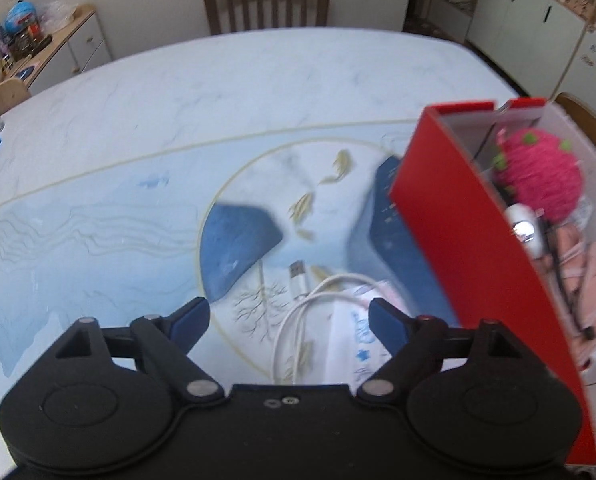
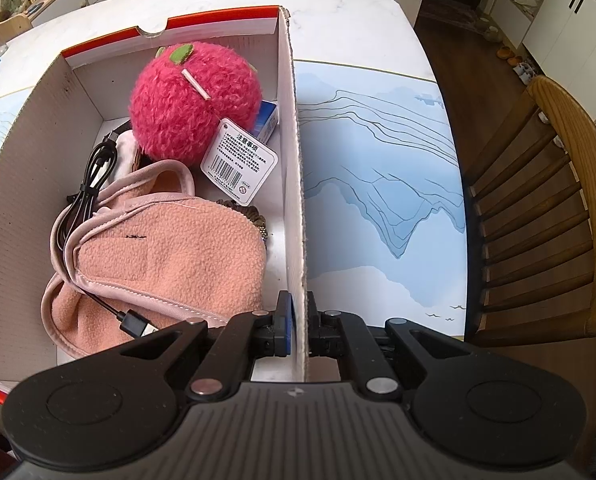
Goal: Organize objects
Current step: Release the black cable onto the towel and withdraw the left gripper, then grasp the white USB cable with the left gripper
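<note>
Pinching the red box (image 2: pixel 293 184) wall, the right gripper (image 2: pixel 298 330) holds firm; the left gripper (image 1: pixel 287 236) hangs wide open over a white cable (image 1: pixel 298 320).

The cardboard box (image 2: pixel 293 184) is red outside and white inside. In it lie a shaggy pink plush ball (image 2: pixel 193 104) with green patches, a salmon-pink fleece pouch (image 2: pixel 169 248) and a black cable (image 2: pixel 85 184). The worktop (image 1: pixel 177 92) is pale marble, its mat (image 2: pixel 378 184) blue with mountains. A white USB cable (image 1: pixel 298 312) lies there.
</note>
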A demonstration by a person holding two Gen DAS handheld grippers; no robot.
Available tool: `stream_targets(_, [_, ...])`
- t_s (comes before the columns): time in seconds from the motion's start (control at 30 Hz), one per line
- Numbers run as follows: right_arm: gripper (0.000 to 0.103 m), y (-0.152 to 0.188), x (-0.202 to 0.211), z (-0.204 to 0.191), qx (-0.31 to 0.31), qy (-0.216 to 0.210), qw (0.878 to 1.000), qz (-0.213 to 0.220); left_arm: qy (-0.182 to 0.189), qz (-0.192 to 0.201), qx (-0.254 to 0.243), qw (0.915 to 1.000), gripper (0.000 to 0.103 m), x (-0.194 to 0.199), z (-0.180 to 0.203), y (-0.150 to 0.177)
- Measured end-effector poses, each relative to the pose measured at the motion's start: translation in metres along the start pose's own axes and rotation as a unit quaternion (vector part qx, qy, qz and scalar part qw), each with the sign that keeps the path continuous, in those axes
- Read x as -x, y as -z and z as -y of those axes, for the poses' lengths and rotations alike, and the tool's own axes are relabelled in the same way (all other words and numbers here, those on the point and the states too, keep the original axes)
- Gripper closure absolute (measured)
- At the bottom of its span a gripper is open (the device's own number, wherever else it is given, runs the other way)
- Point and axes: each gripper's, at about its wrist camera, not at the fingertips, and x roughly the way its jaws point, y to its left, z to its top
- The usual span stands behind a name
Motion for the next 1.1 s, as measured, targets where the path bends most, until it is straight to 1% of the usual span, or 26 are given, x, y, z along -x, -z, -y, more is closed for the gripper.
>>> stream_targets(0.07, [0.098, 0.0, 0.0, 0.0, 0.0, 0.0, 1.0, 0.0, -0.013, -0.01, 0.005, 0.9999, 0.015, -0.01, -0.002, 0.002])
stream_targets(0.2, [0.098, 0.0, 0.0, 0.0, 0.001, 0.0, 1.0, -0.001, -0.022, -0.028, 0.006, 0.9994, 0.015, -0.026, -0.004, 0.005])
stream_targets(0.4, [0.098, 0.002, 0.0, 0.001, 0.001, 0.001, 1.0, -0.002, -0.032, -0.032, -0.003, 0.999, 0.016, -0.036, -0.001, 0.007])
stream_targets(0.5, [0.098, 0.001, 0.0, 0.0, 0.001, 0.001, 1.0, -0.002, -0.036, -0.032, -0.001, 0.9989, 0.019, -0.038, -0.001, 0.008])
stream_targets(0.57, [0.098, 0.001, 0.0, 0.0, 0.001, 0.001, 1.0, -0.002, -0.04, -0.033, -0.002, 0.9986, 0.024, -0.041, -0.001, 0.008])
stream_targets(0.67, [0.098, 0.001, 0.0, 0.0, 0.001, 0.001, 1.0, -0.002, -0.039, -0.028, -0.003, 0.9989, 0.025, -0.042, 0.0, 0.008])
stream_targets(0.73, [0.098, 0.003, 0.0, 0.002, 0.0, 0.001, 1.0, -0.002, -0.035, -0.025, -0.004, 0.9991, 0.03, -0.042, 0.001, 0.007])
stream_targets(0.8, [0.098, 0.002, 0.0, 0.0, 0.001, 0.001, 1.0, -0.002, -0.023, -0.023, -0.002, 0.9995, 0.044, -0.042, 0.002, 0.006])
stream_targets(0.83, [0.098, 0.002, 0.0, 0.0, 0.001, 0.001, 1.0, -0.002, -0.016, -0.023, -0.002, 0.9996, 0.047, -0.042, 0.002, 0.006])
stream_targets(0.9, [0.098, 0.002, 0.0, -0.001, 0.0, 0.002, 1.0, -0.002, -0.004, -0.023, 0.0, 0.9997, 0.059, -0.041, 0.003, 0.005])
stream_targets(0.93, [0.098, 0.002, 0.0, -0.001, 0.0, 0.002, 1.0, -0.002, 0.003, -0.024, 0.002, 0.9997, 0.062, -0.041, 0.003, 0.005])
stream_targets(0.97, [0.098, 0.002, 0.0, -0.001, 0.0, 0.002, 1.0, -0.002, 0.01, -0.024, 0.004, 0.9996, 0.069, -0.041, 0.003, 0.005])
stream_targets(1.03, [0.098, 0.002, 0.0, -0.001, 0.0, 0.002, 1.0, -0.001, 0.011, -0.026, 0.004, 0.9996, 0.076, -0.041, 0.004, 0.005])
stream_targets(1.07, [0.098, 0.003, 0.0, -0.001, 0.001, 0.002, 1.0, -0.001, 0.013, -0.027, 0.006, 0.9995, 0.085, -0.041, 0.004, 0.004])
stream_targets(1.1, [0.098, 0.002, 0.0, -0.001, 0.001, 0.002, 1.0, -0.001, 0.016, -0.028, 0.009, 0.9994, 0.089, -0.041, 0.004, 0.004])
